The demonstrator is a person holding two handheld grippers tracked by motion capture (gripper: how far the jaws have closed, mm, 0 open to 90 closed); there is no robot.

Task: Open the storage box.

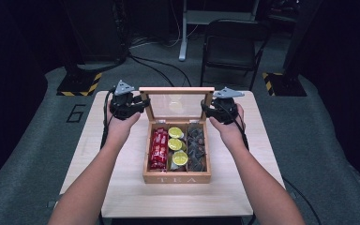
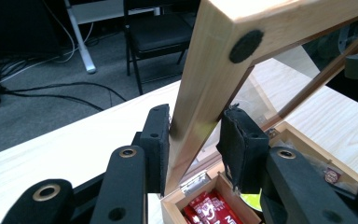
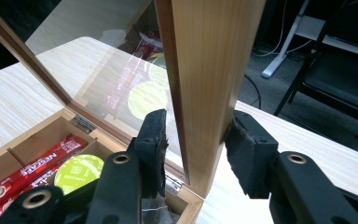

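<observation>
A wooden tea box [image 1: 176, 178] stands mid-table with its glass-paned lid [image 1: 176, 89] raised upright. Its three compartments hold red sachets [image 1: 158, 149], lime-green round packets [image 1: 176, 144] and dark tea bags [image 1: 197, 145]. My left gripper [image 1: 143, 104] grips the lid's left side rail. In the left gripper view both pads of my left gripper [image 2: 193, 135] press on the wooden rail [image 2: 214, 56]. My right gripper [image 1: 206, 108] holds the lid's right side rail. The right gripper view has my right gripper [image 3: 196, 140] clamped across that rail [image 3: 205, 56].
The light wooden table [image 1: 122, 187] has bare surface on both sides of the box and in front of it. Behind the table stand a black folding chair [image 1: 232, 42], floor cables and a yellow-striped stand base [image 1: 79, 84].
</observation>
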